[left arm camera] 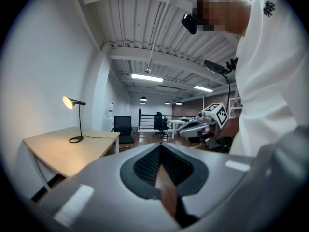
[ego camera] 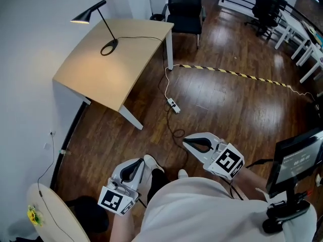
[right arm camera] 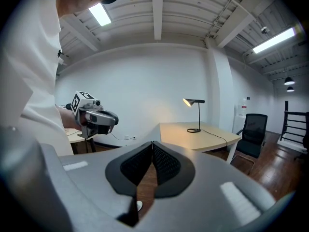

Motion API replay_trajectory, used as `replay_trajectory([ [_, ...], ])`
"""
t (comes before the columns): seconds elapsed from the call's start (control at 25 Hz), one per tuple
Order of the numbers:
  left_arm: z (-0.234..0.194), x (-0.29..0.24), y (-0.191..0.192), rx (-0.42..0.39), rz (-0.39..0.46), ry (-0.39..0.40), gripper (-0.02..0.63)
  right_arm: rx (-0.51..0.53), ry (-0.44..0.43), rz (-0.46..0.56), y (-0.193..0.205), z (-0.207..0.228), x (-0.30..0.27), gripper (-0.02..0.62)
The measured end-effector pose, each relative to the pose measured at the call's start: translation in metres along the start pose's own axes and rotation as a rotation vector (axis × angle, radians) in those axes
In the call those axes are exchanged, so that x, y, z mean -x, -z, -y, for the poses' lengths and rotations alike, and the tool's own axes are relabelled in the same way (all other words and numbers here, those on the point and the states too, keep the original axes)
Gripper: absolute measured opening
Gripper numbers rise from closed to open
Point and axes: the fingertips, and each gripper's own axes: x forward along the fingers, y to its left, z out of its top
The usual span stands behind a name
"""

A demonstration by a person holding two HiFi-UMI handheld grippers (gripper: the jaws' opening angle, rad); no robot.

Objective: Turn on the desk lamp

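A black desk lamp (ego camera: 106, 23) stands at the far corner of a light wooden desk (ego camera: 96, 79), and its shade glows and throws light on the desktop. The lit lamp (left arm camera: 73, 102) also shows in the left gripper view, and the same lamp (right arm camera: 194, 102) in the right gripper view. My left gripper (ego camera: 136, 162) and right gripper (ego camera: 185, 141) are held close to my body, far from the desk. Both are shut, with nothing between the pads. The left gripper (left arm camera: 160, 147) and the right gripper (right arm camera: 152, 144) point toward the desk.
A black chair (ego camera: 184, 6) stands behind the desk. A cable runs from the lamp to a power strip (ego camera: 173, 105) on the wooden floor. Striped tape (ego camera: 237, 74) crosses the floor. A monitor (ego camera: 298, 160) stands at my right, and a pale round table (ego camera: 50, 210) at my lower left.
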Motion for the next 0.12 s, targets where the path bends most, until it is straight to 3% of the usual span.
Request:
replay_trajectory([
  [0.12,0.0023,0.0012,0.0007,0.005,-0.003,-0.013,0.009,0.002,-0.016,0.003,0.0012,-0.0013,-0.0014,0.005],
])
